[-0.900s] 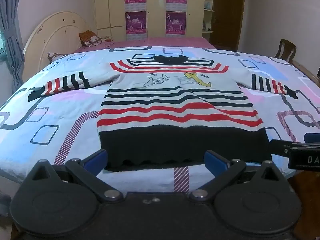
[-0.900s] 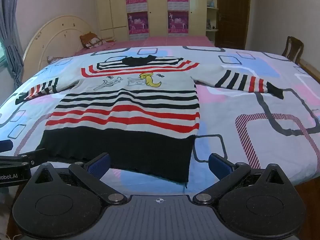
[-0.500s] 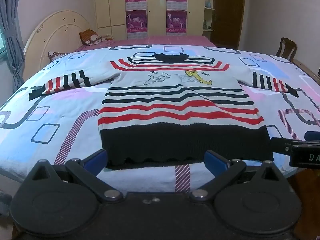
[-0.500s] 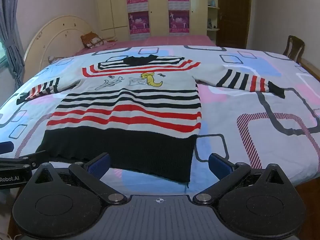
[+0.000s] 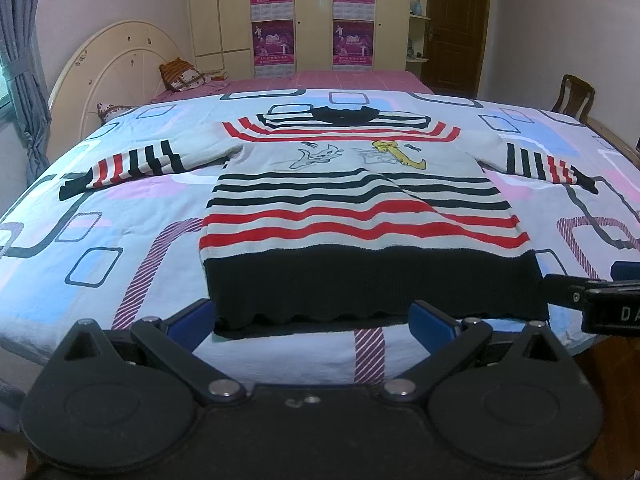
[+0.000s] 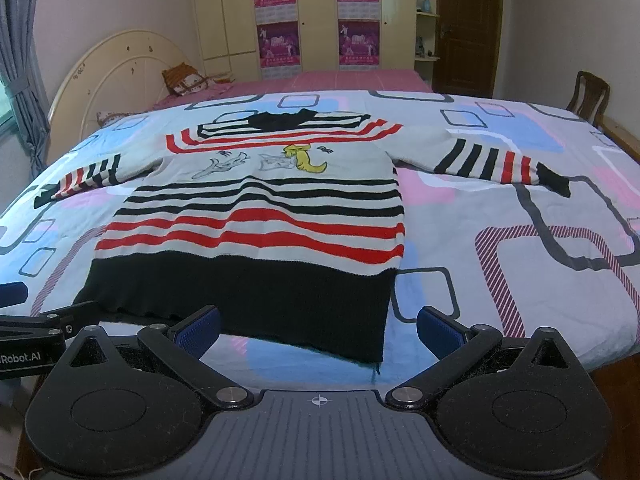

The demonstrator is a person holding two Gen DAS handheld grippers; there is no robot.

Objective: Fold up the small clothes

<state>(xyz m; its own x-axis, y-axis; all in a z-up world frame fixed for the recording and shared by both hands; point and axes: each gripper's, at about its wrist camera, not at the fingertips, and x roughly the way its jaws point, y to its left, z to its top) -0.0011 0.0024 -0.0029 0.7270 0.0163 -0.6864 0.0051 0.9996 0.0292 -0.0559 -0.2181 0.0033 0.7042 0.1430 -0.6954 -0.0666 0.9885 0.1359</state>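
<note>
A small striped sweater (image 5: 352, 208) (image 6: 260, 216) lies flat and face up on the bed, sleeves spread to both sides, its black hem band nearest me. My left gripper (image 5: 312, 322) hovers open in front of the hem, blue pads wide apart, nothing between them. My right gripper (image 6: 318, 330) is likewise open, just before the hem's right corner. Each gripper shows at the edge of the other's view: the right gripper (image 5: 600, 300) and the left gripper (image 6: 28, 332).
The bed (image 5: 100, 248) carries a patterned sheet of squares and stripes. A round cream headboard (image 5: 116, 68) and pillows stand at the far left. A wooden chair (image 6: 588, 98) sits at the right, a wardrobe with posters (image 5: 312, 16) and a door behind.
Both views have drifted slightly, the sweater sitting a little lower and closer in frame. Both grippers stay open.
</note>
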